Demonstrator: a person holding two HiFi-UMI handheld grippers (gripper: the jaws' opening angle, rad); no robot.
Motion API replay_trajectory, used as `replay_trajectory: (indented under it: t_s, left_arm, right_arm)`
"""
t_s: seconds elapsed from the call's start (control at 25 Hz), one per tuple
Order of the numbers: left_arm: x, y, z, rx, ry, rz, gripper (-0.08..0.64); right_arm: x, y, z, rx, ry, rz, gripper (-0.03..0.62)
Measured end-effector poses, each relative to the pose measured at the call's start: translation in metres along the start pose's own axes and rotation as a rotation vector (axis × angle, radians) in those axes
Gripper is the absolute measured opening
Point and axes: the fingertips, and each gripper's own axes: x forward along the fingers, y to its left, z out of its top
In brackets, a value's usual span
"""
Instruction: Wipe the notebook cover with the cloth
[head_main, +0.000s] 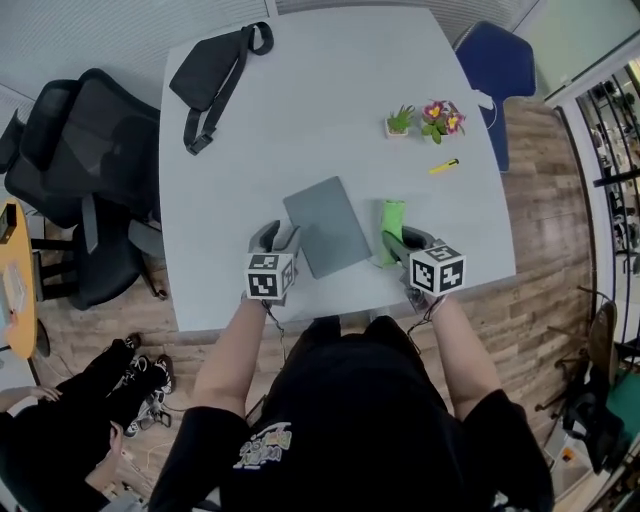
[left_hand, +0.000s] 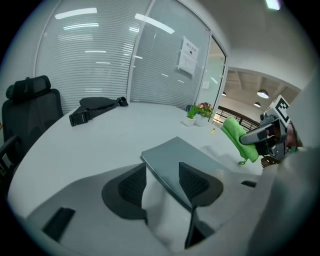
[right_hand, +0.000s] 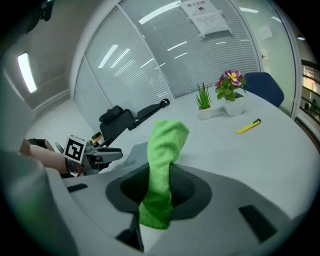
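Left hand-held gripper (head_main: 278, 237), jaws apart & empty, sits at near-left edge of notebook (head_main: 326, 225), prob. to steady it on tabletop (head_main: 330, 110). Right hand-held gripper (head_main: 396, 243), just right of notebook, pinches green cloth (head_main: 392, 215) upright; I'd say wiping not begun.

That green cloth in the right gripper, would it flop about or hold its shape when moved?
Probably floppy: the cloth curls over above the pinch of the right gripper and hangs below it. Likely light, and its fuzzy weave should resist slipping.
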Motion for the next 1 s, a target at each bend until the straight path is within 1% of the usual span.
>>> replay_trajectory:
  t_s: [0.16, 0.28, 0.36, 0.44, 0.52, 0.56, 0.64, 0.8, 0.92, 1.0]
  left_arm:
    - [-0.030, -0.017, 0.028, -0.030, -0.109, 0.063, 0.202]
    - [-0.060, -0.035, 0.044, -0.076, -0.197, 0.123, 0.179]
    - [-0.082, -0.050, 0.049, -0.102, -0.241, 0.166, 0.144]
    - [-0.103, -0.066, 0.053, -0.105, -0.273, 0.209, 0.073]
    - [-0.124, -0.083, 0.056, -0.104, -0.307, 0.247, 0.024]
    - [-0.136, -0.092, 0.057, -0.106, -0.327, 0.262, 0.012]
    - [-0.158, -0.111, 0.060, -0.112, -0.369, 0.282, 0.006]
    - [-0.195, -0.153, 0.061, -0.109, -0.428, 0.293, 0.006]
    - [-0.219, -0.176, 0.053, -0.087, -0.443, 0.314, 0.006]
    - [-0.231, -0.187, 0.044, -0.072, -0.435, 0.327, 0.006]
  right_arm:
    - [-0.018, 0.007, 0.021, -0.084, -0.035, 0.078, 0.109]
    - [-0.035, 0.016, 0.034, -0.149, -0.064, 0.146, 0.109]
    - [-0.049, 0.022, 0.043, -0.184, -0.085, 0.189, 0.109]
    - [-0.063, 0.026, 0.050, -0.211, -0.109, 0.228, 0.109]
    - [-0.077, 0.031, 0.055, -0.234, -0.134, 0.266, 0.109]
    - [-0.084, 0.034, 0.057, -0.246, -0.146, 0.285, 0.109]
    - [-0.097, 0.041, 0.060, -0.272, -0.165, 0.322, 0.109]
    - [-0.121, 0.054, 0.061, -0.316, -0.184, 0.381, 0.109]
    - [-0.132, 0.067, 0.054, -0.339, -0.185, 0.421, 0.109]
    - [-0.136, 0.075, 0.047, -0.347, -0.181, 0.442, 0.109]
